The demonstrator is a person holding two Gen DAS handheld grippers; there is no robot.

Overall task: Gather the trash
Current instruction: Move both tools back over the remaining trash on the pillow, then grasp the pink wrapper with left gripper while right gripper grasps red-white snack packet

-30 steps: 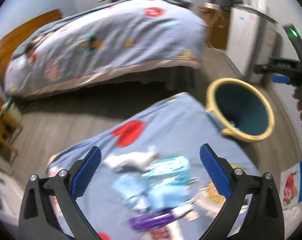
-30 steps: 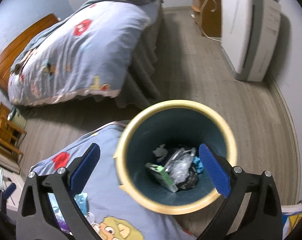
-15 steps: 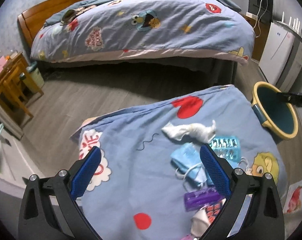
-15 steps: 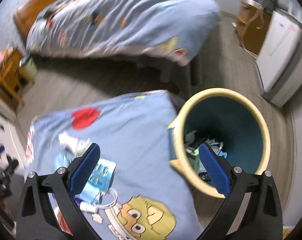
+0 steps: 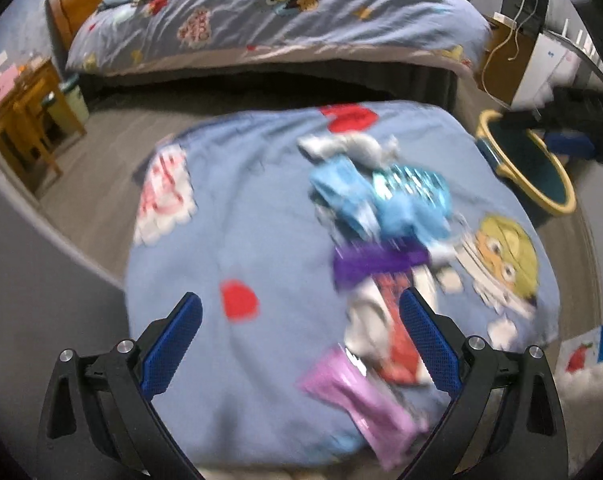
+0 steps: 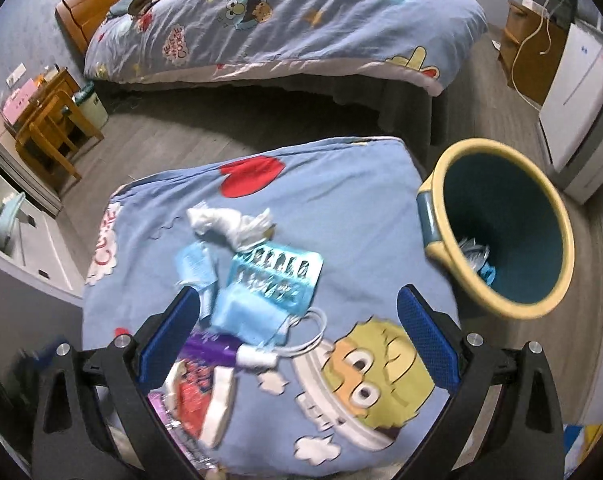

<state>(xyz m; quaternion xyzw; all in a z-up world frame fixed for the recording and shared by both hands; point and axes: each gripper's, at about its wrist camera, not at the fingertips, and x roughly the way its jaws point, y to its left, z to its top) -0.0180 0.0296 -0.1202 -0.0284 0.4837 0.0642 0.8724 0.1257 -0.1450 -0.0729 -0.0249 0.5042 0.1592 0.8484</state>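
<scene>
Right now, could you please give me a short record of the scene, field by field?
surface: blue cartoon-print cover
trash on it: crumpled tissue, blister pack, blue face mask, purple wrapper, red-and-white packet
bin: yellow-rimmed bin, beside the cover's right edge, some trash inside
left gripper: open, empty
right gripper: open, empty, above the trash pile

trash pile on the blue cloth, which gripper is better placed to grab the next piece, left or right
Probably the right gripper: open and empty, it frames the blister pack and blue mask, with the bin just to its right. The left gripper, also open, sits farther from the bin, its view motion-blurred.
</scene>
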